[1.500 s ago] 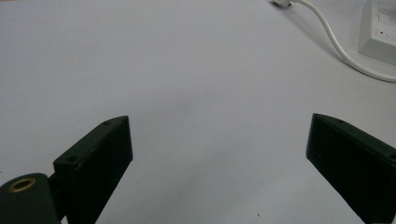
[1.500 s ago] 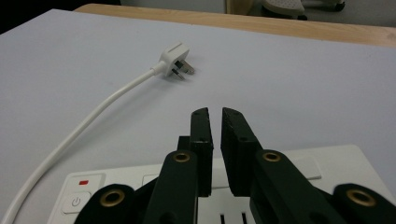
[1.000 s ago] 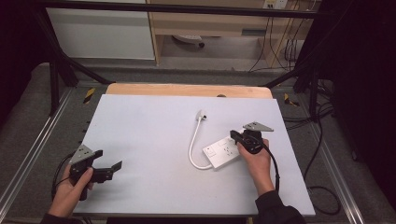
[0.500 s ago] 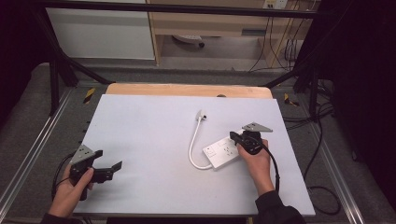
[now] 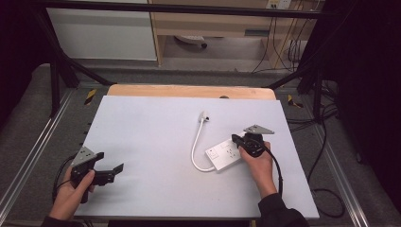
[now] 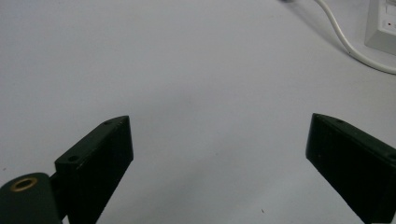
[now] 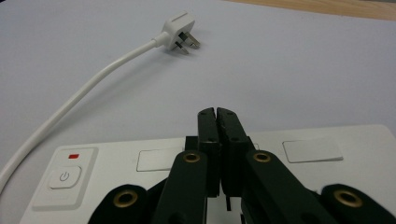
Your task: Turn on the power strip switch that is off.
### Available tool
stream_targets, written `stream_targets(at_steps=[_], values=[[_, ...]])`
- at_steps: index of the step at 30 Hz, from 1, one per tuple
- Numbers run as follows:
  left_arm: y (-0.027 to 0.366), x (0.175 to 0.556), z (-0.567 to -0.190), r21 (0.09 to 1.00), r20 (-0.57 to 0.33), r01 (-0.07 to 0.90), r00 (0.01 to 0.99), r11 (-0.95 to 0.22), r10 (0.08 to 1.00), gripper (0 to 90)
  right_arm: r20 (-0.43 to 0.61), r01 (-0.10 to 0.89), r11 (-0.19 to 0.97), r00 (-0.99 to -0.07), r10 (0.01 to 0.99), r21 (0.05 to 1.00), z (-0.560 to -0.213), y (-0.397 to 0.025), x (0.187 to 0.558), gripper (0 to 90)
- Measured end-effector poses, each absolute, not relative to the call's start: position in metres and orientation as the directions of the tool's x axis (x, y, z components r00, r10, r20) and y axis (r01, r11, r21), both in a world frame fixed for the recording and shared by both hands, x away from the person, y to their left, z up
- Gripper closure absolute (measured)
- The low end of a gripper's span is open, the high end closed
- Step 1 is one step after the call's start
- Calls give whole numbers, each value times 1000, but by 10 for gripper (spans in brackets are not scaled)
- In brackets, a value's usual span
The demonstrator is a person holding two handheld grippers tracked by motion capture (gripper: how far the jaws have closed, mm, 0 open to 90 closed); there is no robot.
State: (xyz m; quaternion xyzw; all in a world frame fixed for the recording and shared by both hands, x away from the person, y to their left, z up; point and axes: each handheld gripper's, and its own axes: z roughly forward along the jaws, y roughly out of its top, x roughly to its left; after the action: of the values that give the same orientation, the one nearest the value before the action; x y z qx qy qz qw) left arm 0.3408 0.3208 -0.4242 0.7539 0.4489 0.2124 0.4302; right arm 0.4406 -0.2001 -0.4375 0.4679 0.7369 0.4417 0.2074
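A flat white plastic power strip lies on the pale grey table mat, toward four o'clock from the mat's centre. In the right gripper view its face shows a power button under a red mark and covered sockets. Its white cable loops out at the strip's nine o'clock end and curves up to a white three-pin plug lying near twelve o'clock.

The right gripper rests over the strip's top face, jaws pressed together with nothing visible between them. The strip looks rigid, light and smooth, likely to slide on the mat; its long edges seem the surest place to pinch, while the cable is limp and will trail.

The left gripper hovers at eight o'clock, well apart, jaws spread wide and empty.
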Motion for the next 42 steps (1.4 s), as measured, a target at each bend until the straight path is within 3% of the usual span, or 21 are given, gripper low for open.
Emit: stream_targets(at_steps=[42], values=[[320,341,-424,839,-68,494,511,-228,857,77,105,523,185,-477,873,832,-444,-199,442,884]])
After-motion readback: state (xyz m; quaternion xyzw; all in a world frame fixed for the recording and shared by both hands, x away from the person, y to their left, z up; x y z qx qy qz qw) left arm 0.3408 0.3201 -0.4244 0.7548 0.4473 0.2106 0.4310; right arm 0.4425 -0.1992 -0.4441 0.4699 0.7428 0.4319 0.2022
